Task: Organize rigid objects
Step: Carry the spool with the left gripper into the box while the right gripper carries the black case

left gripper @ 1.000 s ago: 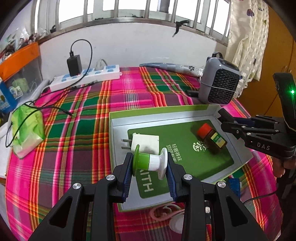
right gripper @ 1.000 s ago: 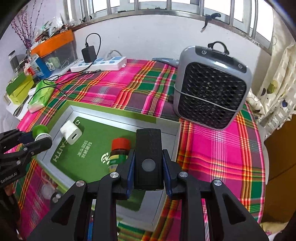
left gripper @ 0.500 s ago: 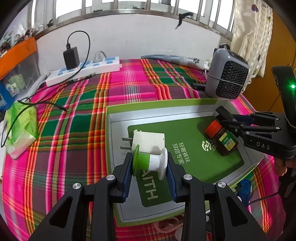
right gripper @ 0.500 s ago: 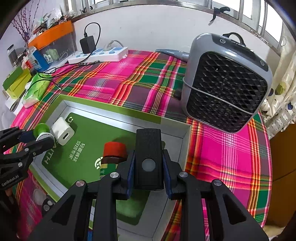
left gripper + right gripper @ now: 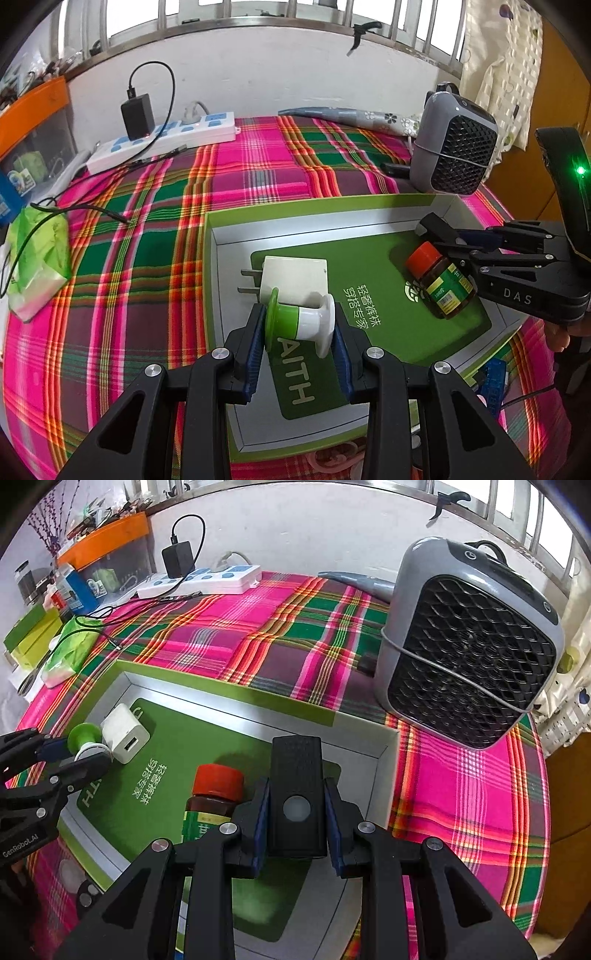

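Note:
A shallow green-rimmed box [image 5: 317, 212] [image 5: 229, 692] lies on the plaid cloth. Inside it rest a white wall charger [image 5: 295, 275] [image 5: 123, 733] and a brown red-capped bottle [image 5: 439, 284] [image 5: 216, 794]. My left gripper [image 5: 300, 326] [image 5: 79, 753] is shut on a green-and-white spool [image 5: 299, 325] [image 5: 84, 736], held sideways just above the box beside the charger. My right gripper [image 5: 295, 808] [image 5: 448, 245] is shut on a black rectangular device [image 5: 297, 805] with a round pale button, held over the box's right part next to the bottle.
A grey mesh-fronted fan heater [image 5: 469, 646] [image 5: 454, 147] stands right of the box. At the back lie a white power strip [image 5: 166, 138] with a black adapter and a grey folded umbrella [image 5: 347, 114]. A green tissue pack [image 5: 37, 258] and trailing cables occupy the left. Small items lie near the table's front edge.
The right gripper has come lower and closer over the box with the black device. The left gripper has stayed put with the spool.

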Action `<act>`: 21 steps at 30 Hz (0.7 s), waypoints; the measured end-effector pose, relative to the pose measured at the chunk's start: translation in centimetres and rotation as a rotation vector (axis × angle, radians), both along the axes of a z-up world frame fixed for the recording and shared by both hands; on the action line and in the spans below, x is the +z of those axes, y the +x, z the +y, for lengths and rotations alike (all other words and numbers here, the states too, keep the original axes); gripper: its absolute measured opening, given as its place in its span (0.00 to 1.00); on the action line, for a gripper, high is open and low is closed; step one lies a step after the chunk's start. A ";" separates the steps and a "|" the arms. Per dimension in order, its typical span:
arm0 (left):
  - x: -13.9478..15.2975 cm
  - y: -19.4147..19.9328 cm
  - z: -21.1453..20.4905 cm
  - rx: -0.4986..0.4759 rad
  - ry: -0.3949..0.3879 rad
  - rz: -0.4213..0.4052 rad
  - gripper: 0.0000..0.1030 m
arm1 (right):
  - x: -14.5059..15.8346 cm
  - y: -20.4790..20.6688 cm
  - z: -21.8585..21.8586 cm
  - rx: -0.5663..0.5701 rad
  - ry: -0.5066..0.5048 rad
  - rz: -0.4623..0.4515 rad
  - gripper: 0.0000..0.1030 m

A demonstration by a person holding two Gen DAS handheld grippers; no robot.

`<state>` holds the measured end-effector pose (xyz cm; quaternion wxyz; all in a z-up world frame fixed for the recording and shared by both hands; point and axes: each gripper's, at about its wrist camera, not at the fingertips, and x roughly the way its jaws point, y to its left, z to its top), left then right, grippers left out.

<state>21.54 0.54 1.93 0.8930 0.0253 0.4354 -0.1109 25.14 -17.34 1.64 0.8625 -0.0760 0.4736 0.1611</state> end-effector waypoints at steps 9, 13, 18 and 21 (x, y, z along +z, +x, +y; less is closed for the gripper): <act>0.0 0.0 0.0 -0.004 0.006 -0.001 0.32 | -0.1 0.1 0.3 0.004 -0.004 0.002 0.28; 0.0 0.0 -0.1 -0.004 0.008 -0.001 0.32 | -0.2 0.1 0.3 0.006 -0.004 0.002 0.28; -0.1 0.0 -0.1 -0.005 0.012 -0.001 0.32 | -0.2 0.1 0.4 0.007 -0.007 0.003 0.28; 0.0 0.0 -0.2 -0.005 0.011 -0.001 0.32 | -0.2 0.1 0.5 0.006 -0.005 0.000 0.28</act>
